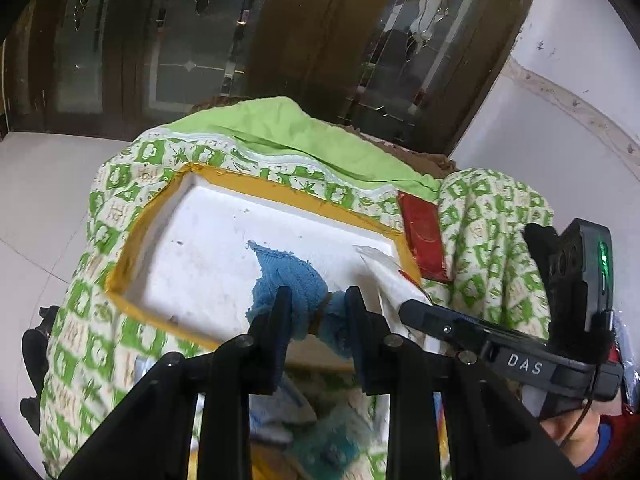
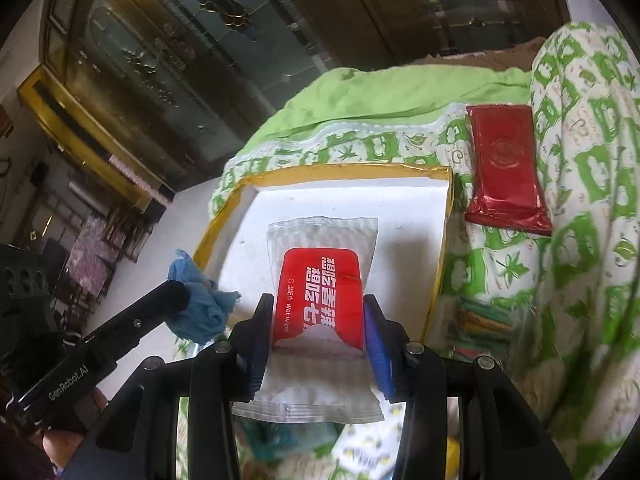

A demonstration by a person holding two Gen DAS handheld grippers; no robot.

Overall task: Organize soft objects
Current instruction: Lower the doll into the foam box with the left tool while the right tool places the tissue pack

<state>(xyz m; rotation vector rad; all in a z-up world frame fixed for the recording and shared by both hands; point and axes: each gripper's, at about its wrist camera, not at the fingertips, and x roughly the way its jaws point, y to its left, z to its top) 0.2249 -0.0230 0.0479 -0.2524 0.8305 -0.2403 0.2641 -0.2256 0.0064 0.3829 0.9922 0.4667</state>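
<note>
A white foam tray [image 1: 192, 248] with a yellow taped rim lies on a green patterned quilt. My left gripper [image 1: 316, 308] is shut on a blue towel cloth [image 1: 288, 276] and holds it over the tray's near edge. My right gripper [image 2: 318, 320] is shut on a white wet-wipe pack with a red label [image 2: 320, 292], held over the same tray [image 2: 408, 216]. The blue cloth [image 2: 200, 312] and the left gripper's finger show at the left of the right wrist view. The wipe pack's white corner [image 1: 380, 268] and the right gripper's finger show at the right of the left wrist view.
A red foil packet [image 1: 424, 240] lies on the quilt [image 1: 480, 216] right of the tray; it also shows in the right wrist view [image 2: 504, 168]. A striped colourful cloth [image 2: 484, 316] lies beside the tray. Dark glass-fronted cabinets [image 1: 200, 40] stand behind.
</note>
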